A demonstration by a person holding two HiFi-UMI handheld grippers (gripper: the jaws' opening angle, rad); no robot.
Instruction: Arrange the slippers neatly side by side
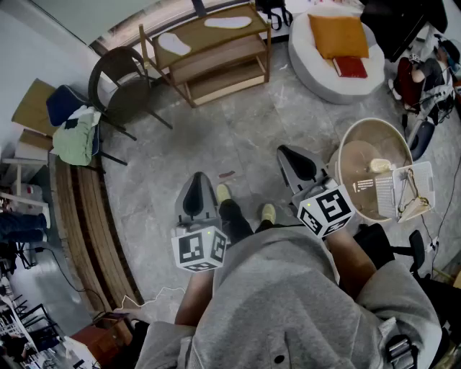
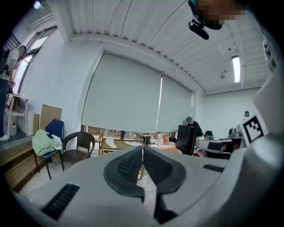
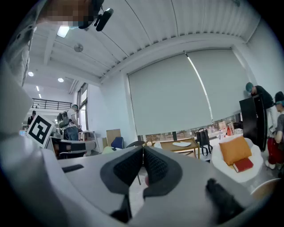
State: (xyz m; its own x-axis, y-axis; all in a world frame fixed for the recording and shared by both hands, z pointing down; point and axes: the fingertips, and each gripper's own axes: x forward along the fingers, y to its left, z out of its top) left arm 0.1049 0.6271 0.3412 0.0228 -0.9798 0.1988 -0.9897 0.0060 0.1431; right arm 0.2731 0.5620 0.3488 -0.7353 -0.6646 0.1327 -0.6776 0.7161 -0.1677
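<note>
A wooden shelf rack [image 1: 205,34] stands at the far side of the grey floor [image 1: 245,137], with a dark wicker chair [image 1: 115,83] just beside it. Green clothing [image 1: 75,140] lies on a blue chair [image 1: 61,101]. A white round seat [image 1: 317,76] bears an orange cushion [image 1: 337,34] and a red book [image 1: 350,66]. A white wire basket [image 1: 414,189] sits at the rim of a round beige tub [image 1: 356,169].

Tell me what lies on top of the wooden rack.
Two white slippers lie apart on the top board of the wooden rack. That board hides the rear of the shelves beneath; their visible parts look bare.
</note>
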